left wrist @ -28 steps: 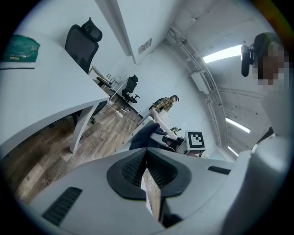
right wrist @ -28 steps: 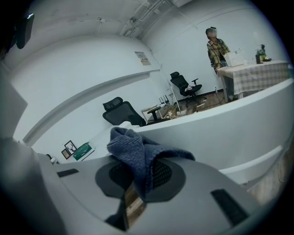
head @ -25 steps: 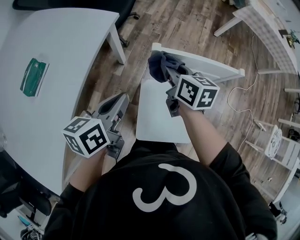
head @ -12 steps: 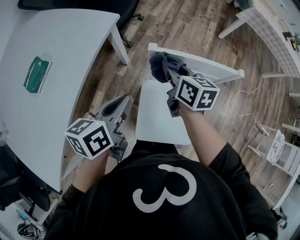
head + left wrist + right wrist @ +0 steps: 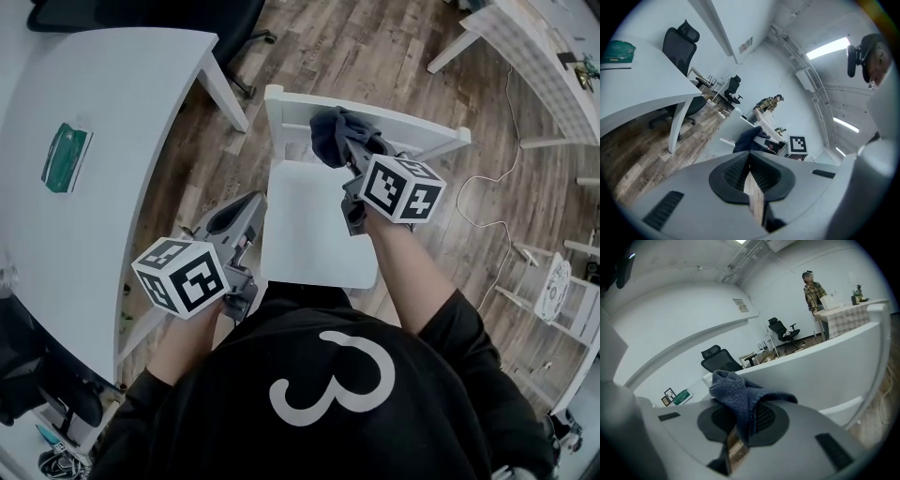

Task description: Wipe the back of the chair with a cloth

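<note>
**Cloth clamped at chair back, left gripper idle**

Pinched tight in right gripper [image 5: 345, 148]: a bunched dark-blue cloth [image 5: 330, 134], jaws closed on it. Set at the top rail of the back [image 5: 281, 105] of a white chair [image 5: 309, 239], left of the rail's middle. Seen along the right gripper's jaws, draped over both pads, one fold standing up above them, white rail running across just behind.

Held lower and off to the left: left gripper [image 5: 251, 204], jaws drawn together and empty, only a thin wedge of floor [image 5: 375, 47] showing between the pads. Hanging just beside the seat's left edge, between chair and table [image 5: 122, 112]. Cannot tell whether touching either. Pointed toward the cloth and the right gripper's marker cube, both visible in the left gripper view.

Around the chair:
- White table at left, carrying a green packet [image 5: 67, 157] well apart from the chair.
- Table leg [image 5: 220, 89] near the chair's left rear corner, close to the end of the rail.
- Black office chair [image 5: 225, 19] beyond the table's far corner.
- White cable [image 5: 487, 183] snaking over the wood planks right of the chair.
- Checked table [image 5: 525, 56] at upper right.
- White rack [image 5: 562, 286] at the right edge.
- Far across the room, a person [image 5: 813, 291] standing beside the checked table.
</note>
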Available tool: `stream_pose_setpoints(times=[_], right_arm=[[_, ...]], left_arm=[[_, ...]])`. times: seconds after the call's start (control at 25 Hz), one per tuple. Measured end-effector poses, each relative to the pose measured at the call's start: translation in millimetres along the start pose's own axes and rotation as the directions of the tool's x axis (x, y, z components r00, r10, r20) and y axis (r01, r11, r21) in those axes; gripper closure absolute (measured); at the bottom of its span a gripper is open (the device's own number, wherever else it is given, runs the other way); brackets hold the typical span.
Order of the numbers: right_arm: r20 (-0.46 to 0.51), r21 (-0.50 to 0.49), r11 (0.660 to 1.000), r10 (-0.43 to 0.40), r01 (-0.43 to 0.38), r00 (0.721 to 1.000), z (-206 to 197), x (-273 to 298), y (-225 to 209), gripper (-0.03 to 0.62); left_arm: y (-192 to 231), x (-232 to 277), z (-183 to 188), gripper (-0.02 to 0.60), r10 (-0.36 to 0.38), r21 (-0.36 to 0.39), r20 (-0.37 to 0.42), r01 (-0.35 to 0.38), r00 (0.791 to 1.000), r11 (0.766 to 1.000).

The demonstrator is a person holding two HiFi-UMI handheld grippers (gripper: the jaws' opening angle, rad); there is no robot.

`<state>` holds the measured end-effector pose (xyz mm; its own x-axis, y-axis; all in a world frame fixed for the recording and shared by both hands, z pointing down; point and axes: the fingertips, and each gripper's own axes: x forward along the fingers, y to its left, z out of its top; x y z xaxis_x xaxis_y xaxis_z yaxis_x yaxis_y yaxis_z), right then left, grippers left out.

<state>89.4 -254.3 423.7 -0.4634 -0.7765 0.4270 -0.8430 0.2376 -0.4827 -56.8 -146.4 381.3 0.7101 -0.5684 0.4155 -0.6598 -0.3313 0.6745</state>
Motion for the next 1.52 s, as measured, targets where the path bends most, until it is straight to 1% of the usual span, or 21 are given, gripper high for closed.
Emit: stream_pose_setpoints(times=[0.44, 1.08, 1.24, 1.36, 1.52], right_arm=[[0.034, 0.034, 0.997, -0.068, 0.067, 0.997, 7.5, -45.2, -64.1, 0.543], [0.066, 0.065, 0.989, -0.137, 0.133, 0.988, 19.4, -99.3, -134.1, 0.542], [0.086, 0.109, 0.982, -0.162, 0.152, 0.983, 20.6, -111.4, -150.5, 0.543], [0.089, 0.154, 0.978, -0.155, 0.14, 0.984, 20.7, -115.8, -155.8, 0.543], [0.098, 0.182, 0.974, -0.151, 0.132, 0.984, 20.1, -117.6, -157.4, 0.543]], left_arm=[[-36.5, 30.8, -19.5, 0.568, -0.018, 0.021, -0.033, 0.019, 0.999, 1.0], [-77.9, 66.0, -35.7, 0.568, -0.047, 0.047, -0.068, 0.051, 0.997, 0.998], [-82.5, 71.5, -40.7, 0.568, -0.055, 0.051, -0.081, 0.06, 0.995, 0.997], [-87.6, 74.9, -43.0, 0.568, -0.062, 0.058, -0.093, 0.067, 0.994, 0.996], [-90.3, 74.4, -45.3, 0.568, -0.065, 0.07, -0.103, 0.072, 0.993, 0.995]])
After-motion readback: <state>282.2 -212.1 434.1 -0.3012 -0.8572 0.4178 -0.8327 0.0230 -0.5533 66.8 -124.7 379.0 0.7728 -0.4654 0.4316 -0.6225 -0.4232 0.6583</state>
